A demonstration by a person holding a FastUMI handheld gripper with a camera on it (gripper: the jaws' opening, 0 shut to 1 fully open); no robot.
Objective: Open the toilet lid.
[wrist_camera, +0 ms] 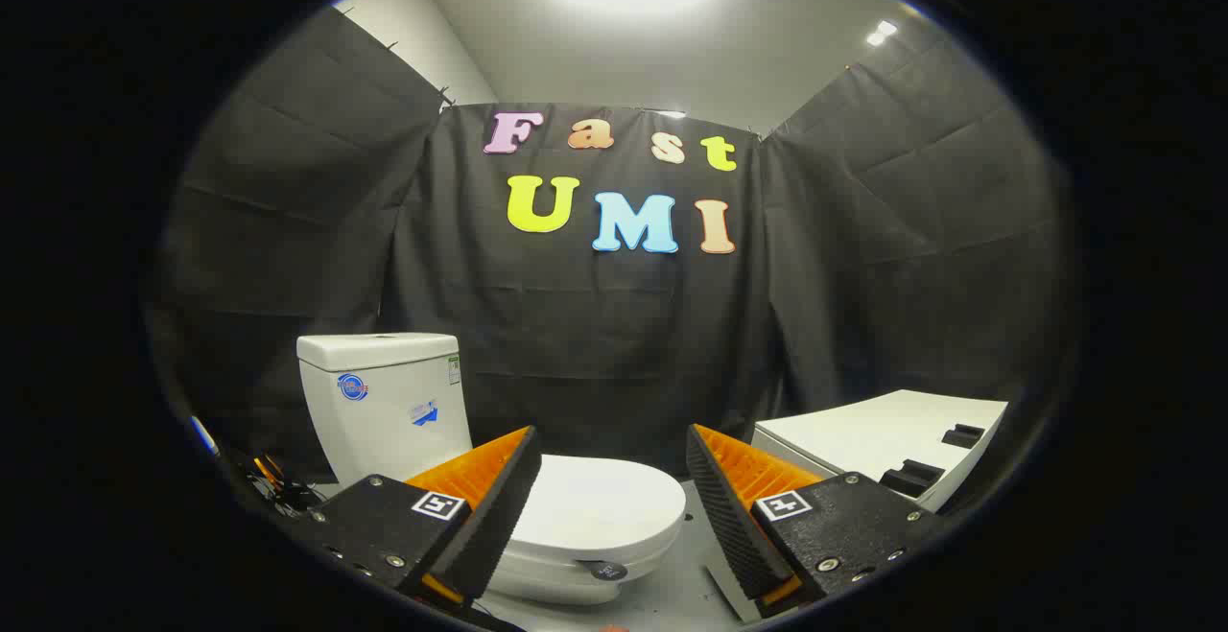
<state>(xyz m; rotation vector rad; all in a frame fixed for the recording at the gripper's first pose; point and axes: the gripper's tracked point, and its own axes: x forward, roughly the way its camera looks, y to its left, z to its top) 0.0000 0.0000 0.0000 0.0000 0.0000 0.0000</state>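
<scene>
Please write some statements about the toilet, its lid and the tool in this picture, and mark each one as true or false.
1. The toilet lid is closed. True.
2. The tool is shut on the lid. False: its fingers stand wide open, touching nothing.
3. The cistern is white. True.
4. The toilet lies behind the tool. False: it is just ahead, partly between the fingers.
5. A white flat object lies beside the toilet. True.

My camera rides on the gripper [611, 498], low and near, looking forward between its wide-apart fingers [499, 507] at the toilet [576, 517].
</scene>
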